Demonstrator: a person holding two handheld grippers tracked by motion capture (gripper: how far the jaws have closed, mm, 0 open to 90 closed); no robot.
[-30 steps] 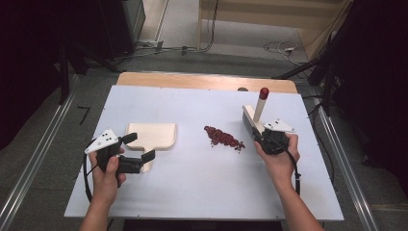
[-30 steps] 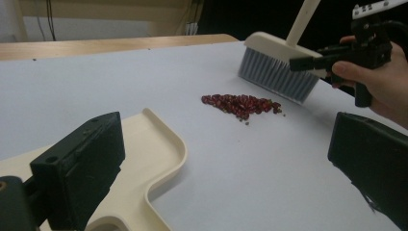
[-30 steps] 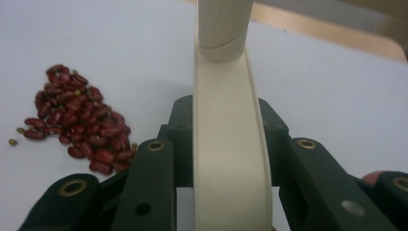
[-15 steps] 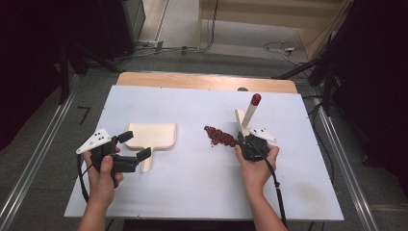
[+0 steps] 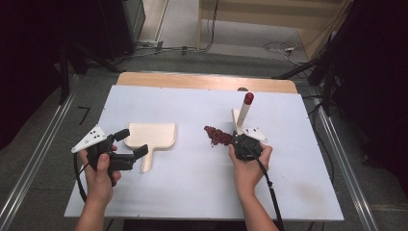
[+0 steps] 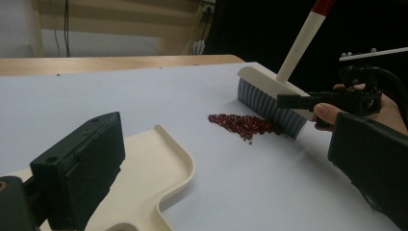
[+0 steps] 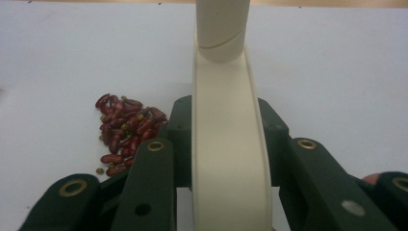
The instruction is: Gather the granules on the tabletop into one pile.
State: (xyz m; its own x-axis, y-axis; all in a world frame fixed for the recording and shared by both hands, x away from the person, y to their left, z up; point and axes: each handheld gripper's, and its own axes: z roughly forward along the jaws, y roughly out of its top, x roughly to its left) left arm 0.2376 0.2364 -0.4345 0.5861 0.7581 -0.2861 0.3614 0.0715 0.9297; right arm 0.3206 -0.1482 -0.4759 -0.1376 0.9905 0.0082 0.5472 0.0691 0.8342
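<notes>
A pile of red beans (image 5: 218,136) lies mid-table. My right gripper (image 5: 239,138) is shut on the cream back of a brush (image 5: 242,120), whose white, red-tipped handle leans up and away. The brush's grey bristles (image 6: 269,103) touch the right edge of the beans (image 6: 243,125). In the right gripper view both jaws clamp the brush back (image 7: 226,144), with the beans (image 7: 122,130) to its left. A cream dustpan (image 5: 153,135) lies flat to the left of the pile. My left gripper (image 5: 132,143) stands open at the pan's near left corner, beside its handle, without pressing on it (image 6: 159,178).
The white tabletop (image 5: 192,192) has a wooden strip (image 5: 192,79) along its far edge. Metal rails (image 5: 43,159) run along both sides of the table. Cables lie on the floor beyond.
My right gripper has carried the brush leftward, from clear of the beans to the pile's right edge. The left gripper and the dustpan have stayed where they were.
</notes>
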